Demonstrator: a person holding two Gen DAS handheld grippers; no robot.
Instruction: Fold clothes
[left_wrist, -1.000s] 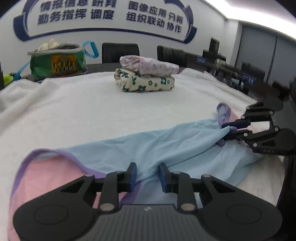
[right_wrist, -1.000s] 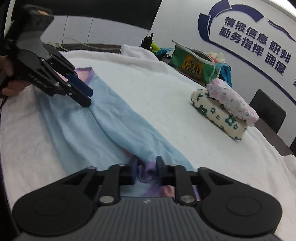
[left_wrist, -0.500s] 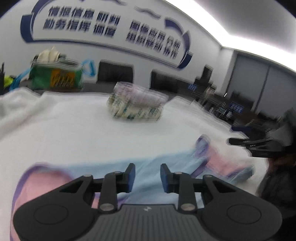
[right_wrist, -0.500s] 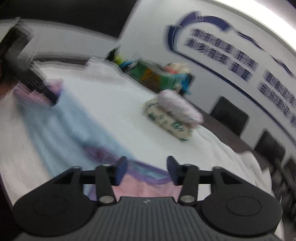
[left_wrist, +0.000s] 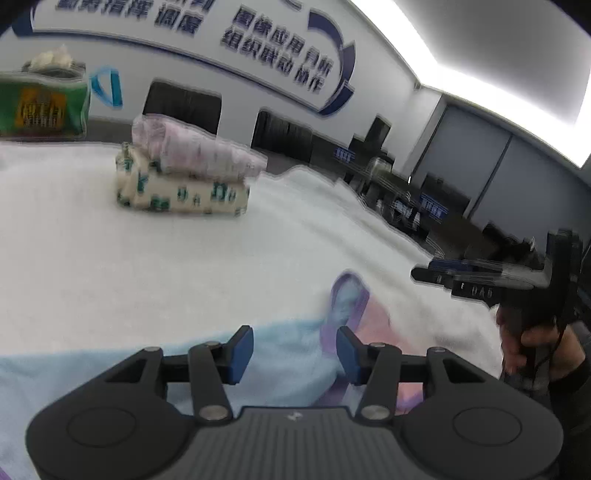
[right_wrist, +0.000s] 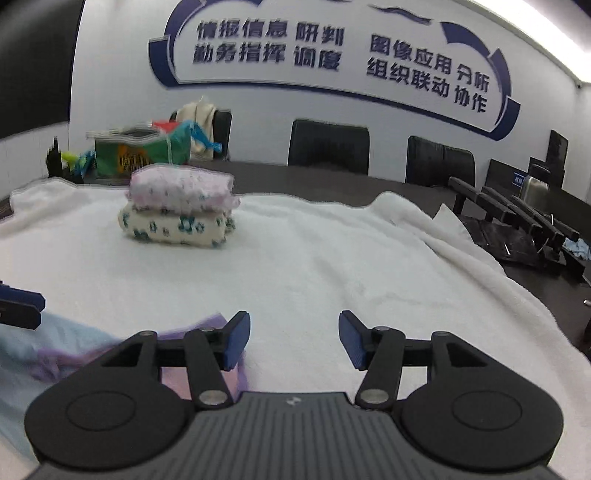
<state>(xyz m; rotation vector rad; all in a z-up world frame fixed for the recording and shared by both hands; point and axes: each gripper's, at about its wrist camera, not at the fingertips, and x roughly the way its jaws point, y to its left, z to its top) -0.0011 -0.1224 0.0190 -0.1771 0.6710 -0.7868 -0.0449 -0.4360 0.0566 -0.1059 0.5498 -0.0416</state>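
Observation:
A light-blue garment (left_wrist: 280, 354) with purple trim and pink panels lies flat on the white towel (left_wrist: 166, 266), close to the front edge. My left gripper (left_wrist: 293, 354) hovers above it; its jaws are opening and nothing is pinched between them. My right gripper (right_wrist: 293, 341) stands open over bare towel, the garment's purple edge (right_wrist: 55, 360) lying just left of and under its left finger. In the left wrist view the right gripper (left_wrist: 443, 275) shows at the right, held by a hand (left_wrist: 532, 343). The left gripper's blue tip (right_wrist: 20, 306) peeks in at the right wrist view's left edge.
Two folded garments are stacked at mid-table: a pink floral one on a cream one with green flowers (right_wrist: 177, 210). A green bag (right_wrist: 136, 153) sits behind them on the dark table (right_wrist: 332, 184). Black chairs (right_wrist: 328, 146) line the wall. Dark racks (right_wrist: 517, 218) stand at the right.
Both grippers let go of the garment and opened. The garment now lies flat. The right gripper rolled level and swung toward the wall; the left gripper shifted right along the garment.

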